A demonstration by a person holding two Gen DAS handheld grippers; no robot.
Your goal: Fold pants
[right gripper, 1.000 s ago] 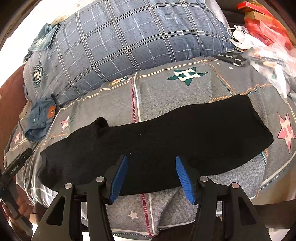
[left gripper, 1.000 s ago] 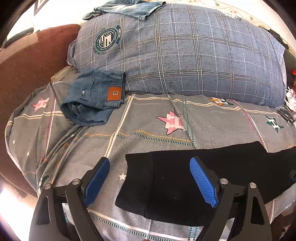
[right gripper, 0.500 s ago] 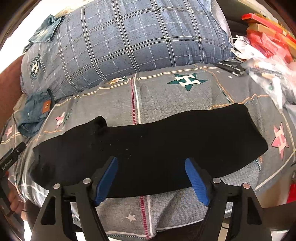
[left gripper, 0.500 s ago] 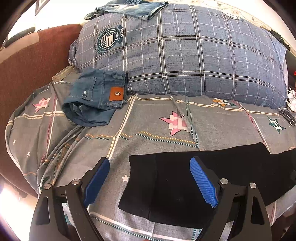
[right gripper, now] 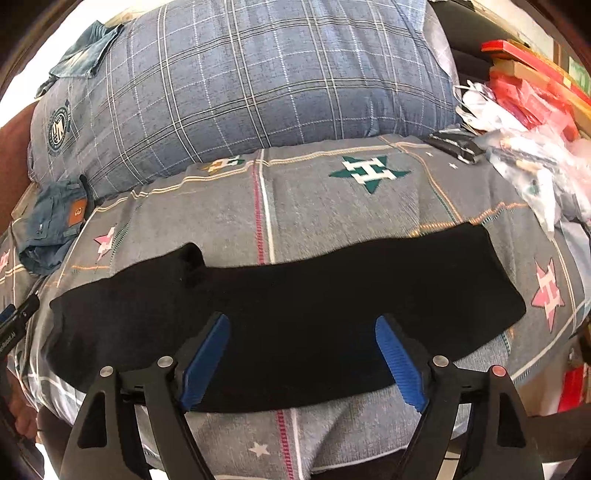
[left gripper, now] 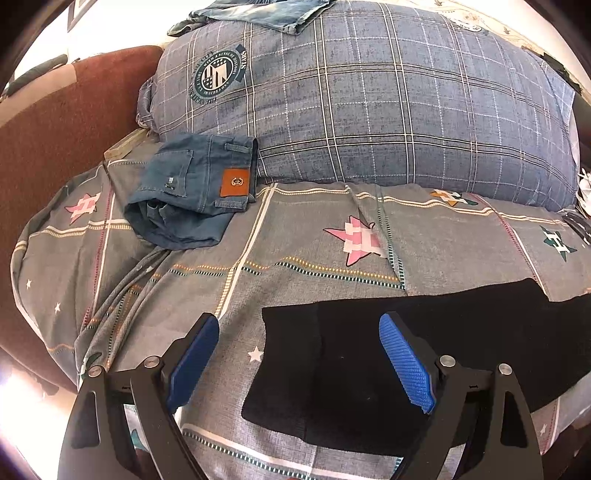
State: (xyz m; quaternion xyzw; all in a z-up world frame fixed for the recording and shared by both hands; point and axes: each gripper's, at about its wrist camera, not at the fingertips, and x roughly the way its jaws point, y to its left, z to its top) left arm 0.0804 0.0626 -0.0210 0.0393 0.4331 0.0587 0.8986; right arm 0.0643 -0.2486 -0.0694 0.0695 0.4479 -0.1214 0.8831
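Black pants (left gripper: 351,369) lie flat as one long strip across the grey star-patterned bed cover (left gripper: 332,251). My left gripper (left gripper: 299,321) hangs open above the strip's left end, one pad over the bed cover and the other over the black cloth. In the right wrist view the pants (right gripper: 295,288) stretch from side to side, with a small bump on the far edge at the left. My right gripper (right gripper: 302,320) hovers over the middle of the strip near its front edge. Its jaws are opening; black cloth lies below the gap, and the pads do not press on it.
Folded blue jeans (left gripper: 195,195) rest at the back left against a big blue plaid pillow (left gripper: 369,103), with more denim (left gripper: 258,11) on top. A brown upholstered side (left gripper: 55,129) bounds the left. Red boxes and plastic bags (right gripper: 535,129) crowd the right edge.
The right gripper's jaws have spread much wider above the pants and it has drawn back a little. The left gripper has stayed open and nearly still.
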